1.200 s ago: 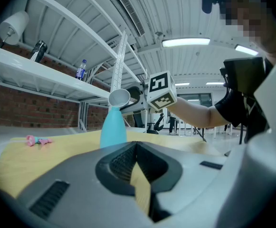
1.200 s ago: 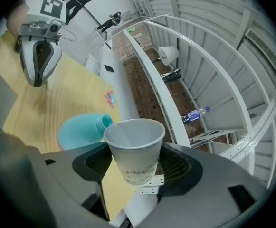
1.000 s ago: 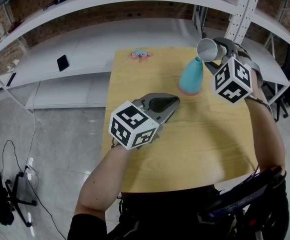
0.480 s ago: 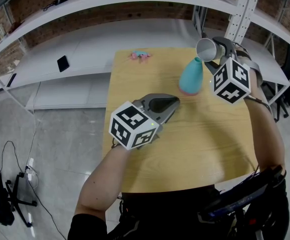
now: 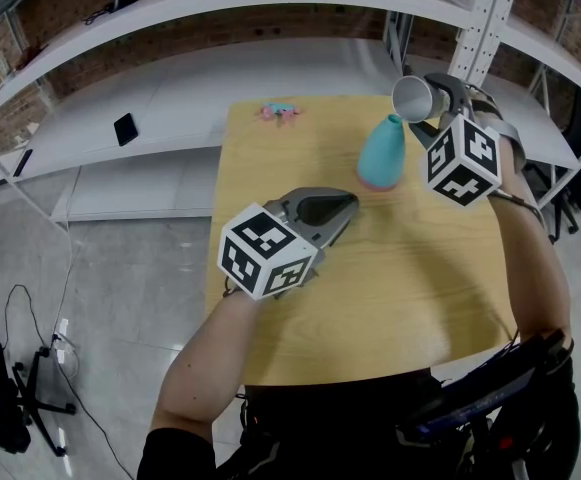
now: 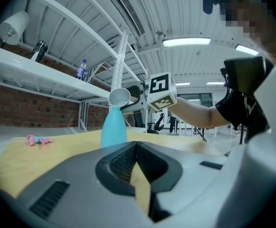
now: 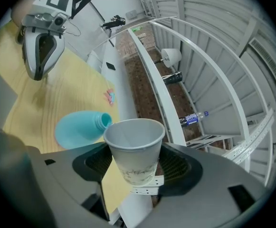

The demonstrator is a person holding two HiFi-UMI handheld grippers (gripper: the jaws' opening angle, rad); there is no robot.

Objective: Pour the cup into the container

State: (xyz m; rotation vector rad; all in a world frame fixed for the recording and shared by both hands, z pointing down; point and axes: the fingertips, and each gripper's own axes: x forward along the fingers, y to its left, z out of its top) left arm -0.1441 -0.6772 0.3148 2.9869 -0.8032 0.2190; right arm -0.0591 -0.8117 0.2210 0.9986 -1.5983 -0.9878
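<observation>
Barely shifted in the last second, going by the head view: held the right gripper [image 5: 425,103] with the cup [image 5: 412,98] tipped, rim just above the mouth of the upright bottle [image 5: 383,153] on the table [image 5: 400,298]; so judged the pour under way or nearly spent. Kept the left gripper [image 5: 335,208] apart from the bottle. In the left gripper view, showed jaws together on nothing. In the right gripper view, showed jaws clamped on the cup's lower part; saw only white wall inside, no contents; could not see into the bottle.
</observation>
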